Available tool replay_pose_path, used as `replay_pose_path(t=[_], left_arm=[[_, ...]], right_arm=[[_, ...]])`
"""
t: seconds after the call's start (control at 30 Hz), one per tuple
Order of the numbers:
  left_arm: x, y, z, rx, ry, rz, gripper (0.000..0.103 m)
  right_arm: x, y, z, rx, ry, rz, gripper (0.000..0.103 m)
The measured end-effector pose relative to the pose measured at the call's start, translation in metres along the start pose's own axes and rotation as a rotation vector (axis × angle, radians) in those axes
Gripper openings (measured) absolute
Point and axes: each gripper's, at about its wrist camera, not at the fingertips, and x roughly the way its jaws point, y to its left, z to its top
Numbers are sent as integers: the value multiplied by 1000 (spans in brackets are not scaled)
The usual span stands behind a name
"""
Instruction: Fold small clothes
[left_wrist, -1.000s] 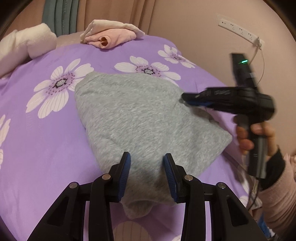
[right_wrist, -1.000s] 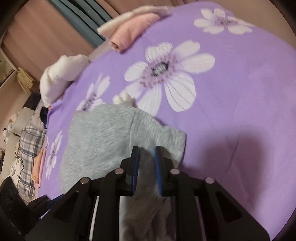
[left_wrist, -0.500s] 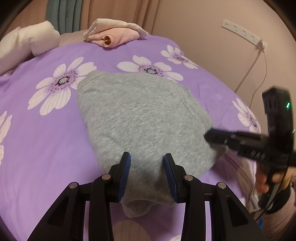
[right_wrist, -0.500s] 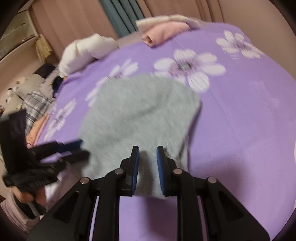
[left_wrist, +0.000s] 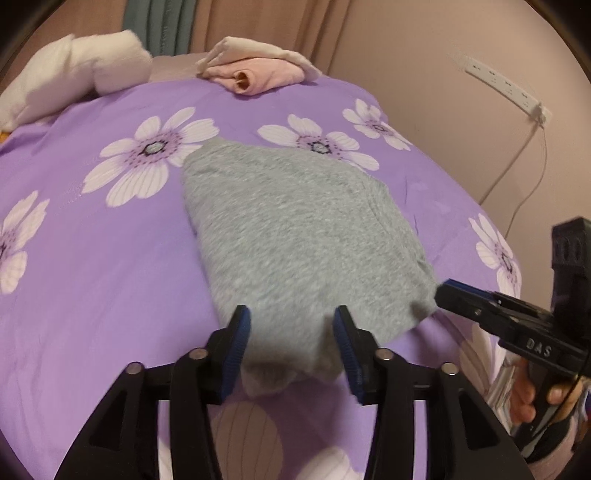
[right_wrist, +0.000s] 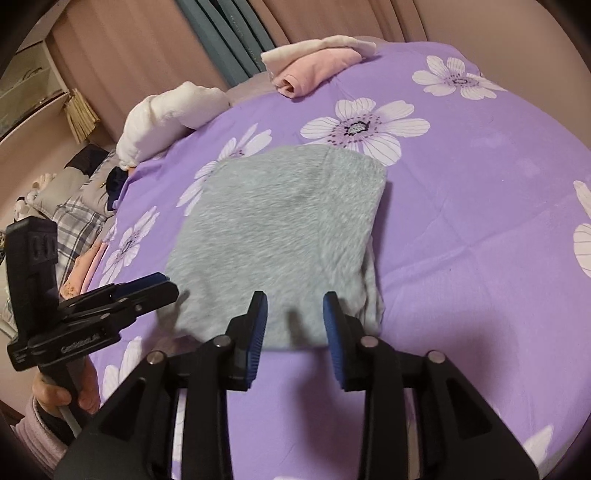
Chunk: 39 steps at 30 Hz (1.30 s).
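Right tongs (right_wrist: 293, 317) have released the grey garment (right_wrist: 280, 236); "DAS" shows.

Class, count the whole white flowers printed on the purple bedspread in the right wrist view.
2 whole: one just beyond the grey garment, one at the far right near the bed's edge. Others are cut off by the garment or the frame, and more may be hidden.

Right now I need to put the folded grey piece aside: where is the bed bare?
Bare purple sheet lies right of the grey garment, and left of it toward the white pillow. Crowded: the pink folded clothes at the far edge.
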Motion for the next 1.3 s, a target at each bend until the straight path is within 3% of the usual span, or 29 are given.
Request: replay_pose_path(t=[0.03,0.37,0.43,0.67,0.77,0.83,1.0,1.3], left_arm=[[-2,2,-1,-16,0,2,56],[-27,11,-14,-91,-7,12,60],[-32,13,-17,-109,-10,12,71],[-47,18,-22,-153,-32,9,71],[-50,19,-23,-168,-29,4,71],[-51,21,-24,-181,-28,-5,81],[-59,26,-24,-220,-58,-13,92],[-61,32,-21,-265,-84,-17,94]], right_arm=[[-3,2,-2,-1,-5,-2,35],[-20,17,-13,-3,-21,19,49],[-23,19,-13,4,-21,24,55],[-31,27,-14,13,-39,32,72],[-31,29,-15,16,-35,35,75],[-33,29,-15,24,-33,42,77],[-36,27,-13,52,-37,67,88],[-36,15,-5,100,-40,72,101]])
